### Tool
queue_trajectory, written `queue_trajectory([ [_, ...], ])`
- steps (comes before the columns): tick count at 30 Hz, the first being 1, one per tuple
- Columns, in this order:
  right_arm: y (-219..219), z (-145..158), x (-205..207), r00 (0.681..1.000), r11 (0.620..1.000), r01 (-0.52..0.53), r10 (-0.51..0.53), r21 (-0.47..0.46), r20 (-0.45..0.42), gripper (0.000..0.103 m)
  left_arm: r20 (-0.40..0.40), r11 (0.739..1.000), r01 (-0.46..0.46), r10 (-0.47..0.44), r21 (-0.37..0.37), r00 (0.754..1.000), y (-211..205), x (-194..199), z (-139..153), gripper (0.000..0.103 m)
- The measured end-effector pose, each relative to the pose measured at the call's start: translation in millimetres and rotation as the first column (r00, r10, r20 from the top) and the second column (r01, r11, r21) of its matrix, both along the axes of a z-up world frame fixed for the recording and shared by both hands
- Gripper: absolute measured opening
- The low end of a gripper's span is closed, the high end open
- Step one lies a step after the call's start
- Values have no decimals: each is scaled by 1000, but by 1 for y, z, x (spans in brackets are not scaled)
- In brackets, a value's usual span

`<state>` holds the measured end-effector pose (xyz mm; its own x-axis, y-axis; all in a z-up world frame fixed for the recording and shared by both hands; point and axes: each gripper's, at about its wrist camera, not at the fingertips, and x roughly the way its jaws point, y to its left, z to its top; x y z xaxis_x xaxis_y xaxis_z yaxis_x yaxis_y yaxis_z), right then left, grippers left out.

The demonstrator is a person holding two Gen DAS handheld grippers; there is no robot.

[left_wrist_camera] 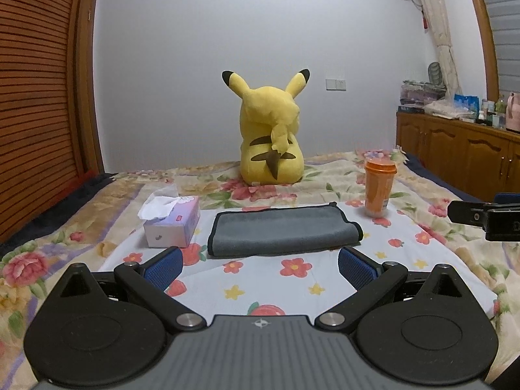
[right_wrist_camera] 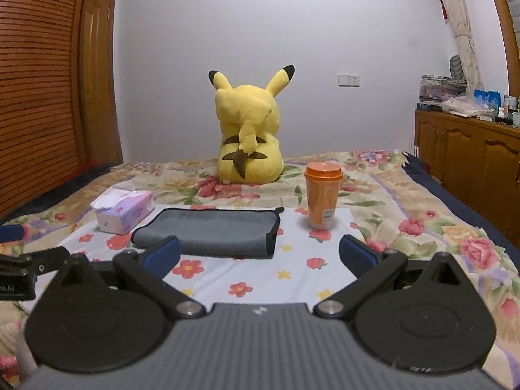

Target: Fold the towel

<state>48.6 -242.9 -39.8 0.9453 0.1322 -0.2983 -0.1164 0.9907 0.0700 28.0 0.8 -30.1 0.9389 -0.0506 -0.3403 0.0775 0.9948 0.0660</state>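
A grey towel [left_wrist_camera: 282,229] with black trim lies folded flat on a floral cloth on the bed. It also shows in the right wrist view [right_wrist_camera: 211,230]. My left gripper [left_wrist_camera: 260,265] is open and empty, just in front of the towel's near edge. My right gripper [right_wrist_camera: 260,253] is open and empty, in front of the towel's right end. Its tip shows at the right edge of the left wrist view [left_wrist_camera: 481,216], and the left gripper's tip shows at the left edge of the right wrist view [right_wrist_camera: 19,263].
A tissue box [left_wrist_camera: 172,224] stands left of the towel. An orange cup [left_wrist_camera: 378,188] stands to its right. A yellow plush toy [left_wrist_camera: 271,133] sits behind. A wooden wardrobe [left_wrist_camera: 39,97] is at left and a wooden cabinet [left_wrist_camera: 461,152] at right.
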Motion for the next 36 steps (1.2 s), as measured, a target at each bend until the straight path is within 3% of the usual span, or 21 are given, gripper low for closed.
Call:
queue_trajectory([
  [36, -4, 2, -2, 1000, 1000, 4, -5, 6, 18, 103, 1, 1000, -11, 11, -8, 1000, 4, 2, 1, 103],
])
